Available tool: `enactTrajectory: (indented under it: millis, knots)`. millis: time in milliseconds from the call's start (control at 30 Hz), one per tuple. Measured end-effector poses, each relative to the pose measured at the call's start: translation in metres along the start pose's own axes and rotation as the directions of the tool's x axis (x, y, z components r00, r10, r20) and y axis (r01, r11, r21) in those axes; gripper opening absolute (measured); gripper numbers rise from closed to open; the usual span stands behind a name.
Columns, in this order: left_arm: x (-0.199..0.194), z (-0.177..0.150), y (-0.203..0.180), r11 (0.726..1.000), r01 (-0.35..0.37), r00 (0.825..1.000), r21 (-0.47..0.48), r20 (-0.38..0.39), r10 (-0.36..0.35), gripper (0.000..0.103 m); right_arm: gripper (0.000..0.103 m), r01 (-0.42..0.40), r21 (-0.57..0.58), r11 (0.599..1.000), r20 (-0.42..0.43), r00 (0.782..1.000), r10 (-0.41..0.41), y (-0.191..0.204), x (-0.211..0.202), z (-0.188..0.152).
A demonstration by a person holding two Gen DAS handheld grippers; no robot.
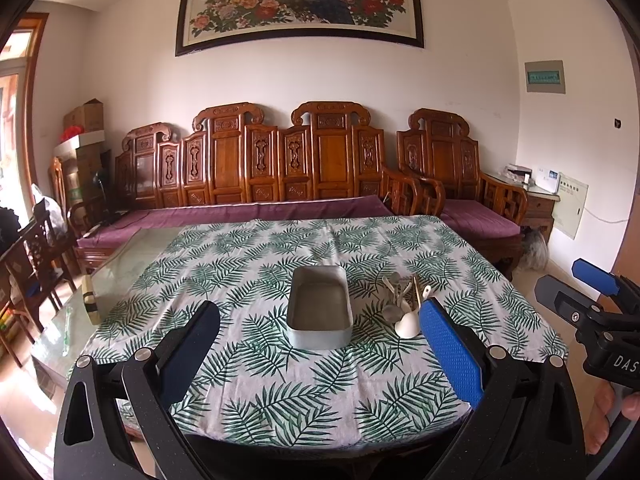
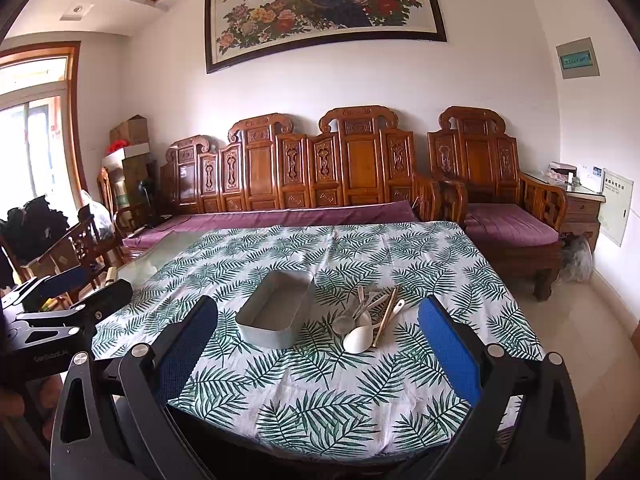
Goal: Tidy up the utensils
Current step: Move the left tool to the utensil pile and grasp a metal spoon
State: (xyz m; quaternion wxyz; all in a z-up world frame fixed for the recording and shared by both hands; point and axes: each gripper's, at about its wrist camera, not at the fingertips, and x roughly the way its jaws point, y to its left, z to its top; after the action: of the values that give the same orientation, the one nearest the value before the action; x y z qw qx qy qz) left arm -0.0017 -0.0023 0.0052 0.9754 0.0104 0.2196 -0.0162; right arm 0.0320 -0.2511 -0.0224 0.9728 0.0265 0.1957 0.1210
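A grey metal box (image 1: 319,307) (image 2: 276,309) stands empty in the middle of the leaf-print tablecloth (image 1: 280,372) (image 2: 320,384). Just right of it lies a pile of utensils (image 1: 404,300) (image 2: 370,316): white spoons, a metal spoon and wooden chopsticks. My left gripper (image 1: 320,356) is open, hovering near the table's front edge, short of the box. My right gripper (image 2: 318,352) is also open, near the front edge, short of the utensils. Nothing is between either pair of fingers. Each gripper shows at the side of the other's view: the right gripper (image 1: 596,304), the left gripper (image 2: 72,300).
A carved wooden sofa (image 1: 256,168) with purple cushions runs behind the table, and an armchair (image 2: 496,184) sits at the right. Bare glass tabletop (image 1: 120,264) shows on the left with a small object on it. Wooden chairs stand at the left.
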Motion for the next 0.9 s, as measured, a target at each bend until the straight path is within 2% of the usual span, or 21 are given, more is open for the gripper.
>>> enactTrajectory:
  millis: [333, 633, 900]
  knots:
    - [0.040, -0.005, -0.004, 0.999, 0.042, 0.998, 0.025, -0.044, -0.041, 0.097, 0.101, 0.009, -0.008, 1.000, -0.032, 0.999, -0.010, -0.014, 0.029, -0.008]
    - [0.096, -0.009, -0.012, 0.994, 0.089, 0.989, 0.061, -0.123, -0.081, 0.097, 0.101, 0.027, -0.034, 0.999, -0.077, 0.997, -0.029, -0.042, 0.080, -0.011]
    - [0.146, -0.011, -0.021, 0.989, 0.126, 0.975, 0.083, -0.195, -0.108, 0.097, 0.092, 0.007, -0.082, 0.997, -0.162, 0.987, -0.021, -0.067, 0.138, -0.009]
